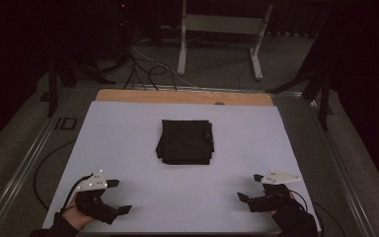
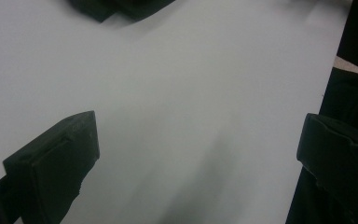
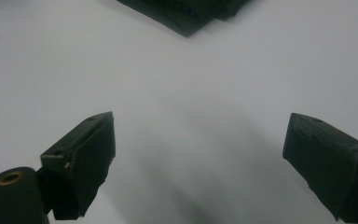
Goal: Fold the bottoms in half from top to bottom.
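A folded black cloth [image 1: 185,141] lies flat in the middle of the white sheet [image 1: 128,138] that covers the table. My left gripper [image 1: 118,196] rests near the front left corner of the sheet, open, nothing between its jaws. My right gripper [image 1: 249,187] rests near the front right corner, also open and empty. In the left gripper view the left gripper [image 2: 198,140] points over bare white sheet with the black cloth [image 2: 116,7] at the top edge. In the right gripper view the right gripper [image 3: 200,140] faces the cloth [image 3: 186,11] too, well short of it.
A wooden table edge [image 1: 182,96] shows beyond the sheet. Behind the table stand a white metal frame [image 1: 222,29] and loose cables [image 1: 143,66] on the floor. Metal rails [image 1: 24,158] run along both sides of the table. Bare sheet surrounds the cloth.
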The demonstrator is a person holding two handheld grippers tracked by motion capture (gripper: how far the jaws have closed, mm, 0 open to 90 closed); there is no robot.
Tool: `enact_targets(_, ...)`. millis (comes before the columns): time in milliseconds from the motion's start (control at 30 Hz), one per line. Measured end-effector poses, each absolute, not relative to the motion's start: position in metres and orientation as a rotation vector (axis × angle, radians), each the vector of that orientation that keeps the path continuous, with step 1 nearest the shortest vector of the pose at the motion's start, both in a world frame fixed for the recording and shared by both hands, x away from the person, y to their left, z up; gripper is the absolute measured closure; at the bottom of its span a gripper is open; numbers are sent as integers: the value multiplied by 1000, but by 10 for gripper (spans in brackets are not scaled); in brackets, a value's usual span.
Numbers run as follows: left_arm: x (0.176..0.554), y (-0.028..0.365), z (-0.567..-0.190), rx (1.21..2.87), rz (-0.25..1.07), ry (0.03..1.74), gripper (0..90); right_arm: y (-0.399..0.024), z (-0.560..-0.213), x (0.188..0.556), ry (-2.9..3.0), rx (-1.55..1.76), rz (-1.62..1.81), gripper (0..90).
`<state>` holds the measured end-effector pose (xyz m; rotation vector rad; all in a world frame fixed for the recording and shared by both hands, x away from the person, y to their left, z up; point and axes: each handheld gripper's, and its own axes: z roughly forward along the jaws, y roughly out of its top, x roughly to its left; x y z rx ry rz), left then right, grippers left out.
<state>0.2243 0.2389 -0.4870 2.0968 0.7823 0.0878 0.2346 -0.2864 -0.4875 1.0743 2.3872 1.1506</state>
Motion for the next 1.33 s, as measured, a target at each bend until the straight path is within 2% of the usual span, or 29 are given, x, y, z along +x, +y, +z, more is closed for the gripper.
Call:
enact_targets(233,219,247,-490,2079,84,805,0,-303,-489,227,2329,1135,1138,93)
enact_targets(1333,219,241,-492,2022,130,799,0,-288,-495,237,2354,1065,1115,95)
